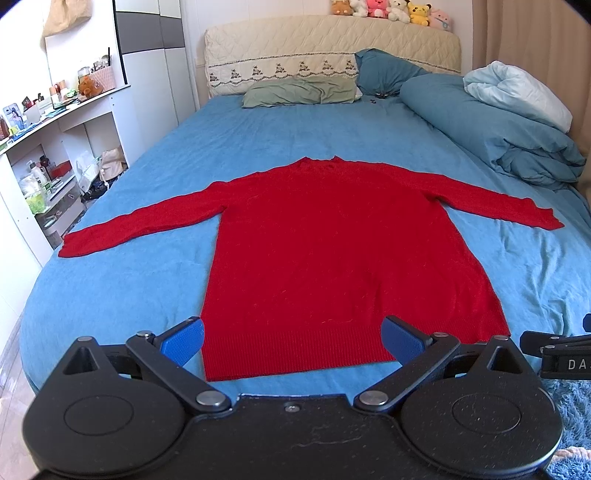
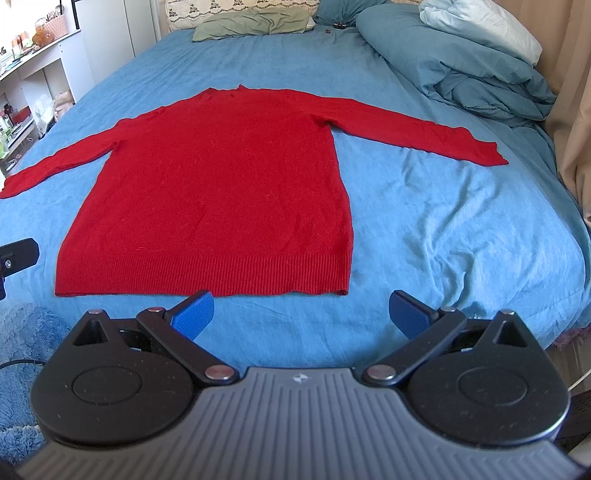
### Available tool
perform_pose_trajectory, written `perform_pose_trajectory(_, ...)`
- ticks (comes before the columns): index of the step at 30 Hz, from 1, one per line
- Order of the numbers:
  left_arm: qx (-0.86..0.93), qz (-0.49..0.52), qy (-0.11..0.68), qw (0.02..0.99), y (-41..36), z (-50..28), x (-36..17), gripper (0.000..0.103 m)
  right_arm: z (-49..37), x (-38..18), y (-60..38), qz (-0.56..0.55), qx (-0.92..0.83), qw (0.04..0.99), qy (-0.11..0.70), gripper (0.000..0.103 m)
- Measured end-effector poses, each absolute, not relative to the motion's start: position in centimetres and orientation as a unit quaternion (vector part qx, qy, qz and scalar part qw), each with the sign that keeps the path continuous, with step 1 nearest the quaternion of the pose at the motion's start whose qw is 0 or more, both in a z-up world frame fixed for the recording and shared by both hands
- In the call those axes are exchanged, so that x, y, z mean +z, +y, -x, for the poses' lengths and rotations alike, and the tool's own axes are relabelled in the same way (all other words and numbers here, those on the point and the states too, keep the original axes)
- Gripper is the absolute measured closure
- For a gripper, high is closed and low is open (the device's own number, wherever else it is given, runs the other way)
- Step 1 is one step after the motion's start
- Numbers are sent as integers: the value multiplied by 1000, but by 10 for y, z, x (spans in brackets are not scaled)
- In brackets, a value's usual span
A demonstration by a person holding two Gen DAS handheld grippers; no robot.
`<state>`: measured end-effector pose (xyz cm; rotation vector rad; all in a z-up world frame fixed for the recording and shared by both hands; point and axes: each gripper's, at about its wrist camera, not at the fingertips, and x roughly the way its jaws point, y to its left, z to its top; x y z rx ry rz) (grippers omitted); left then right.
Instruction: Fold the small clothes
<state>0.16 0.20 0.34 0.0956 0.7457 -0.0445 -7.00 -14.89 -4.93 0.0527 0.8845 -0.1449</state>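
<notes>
A red long-sleeved sweater [image 1: 332, 251] [image 2: 221, 177] lies flat on the blue bed sheet [image 1: 147, 280] [image 2: 443, 221], both sleeves spread out sideways and its ribbed hem toward me. My left gripper [image 1: 291, 338] hovers open just in front of the hem, its blue pads [image 1: 183, 339] holding nothing. My right gripper [image 2: 301, 312] is also open and empty, near the hem's right corner above bare sheet. The edge of the right gripper shows at the far right of the left wrist view, and the left gripper's edge at the far left of the right wrist view.
A rolled teal duvet [image 1: 498, 129] and pillows [image 1: 299, 90] lie at the bed's far and right side, with plush toys [image 1: 388, 9] on the headboard. White shelves [image 1: 55, 147] full of small items stand on the left. A blue shaggy rug [image 2: 22, 350] lies below the bed's foot.
</notes>
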Motion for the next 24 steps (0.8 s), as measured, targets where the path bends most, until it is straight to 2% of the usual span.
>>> perform_pose_trajectory(24,-21,-44,366,929,4,-2,3,0,70,-47,-145,-23,-66,902,427,0)
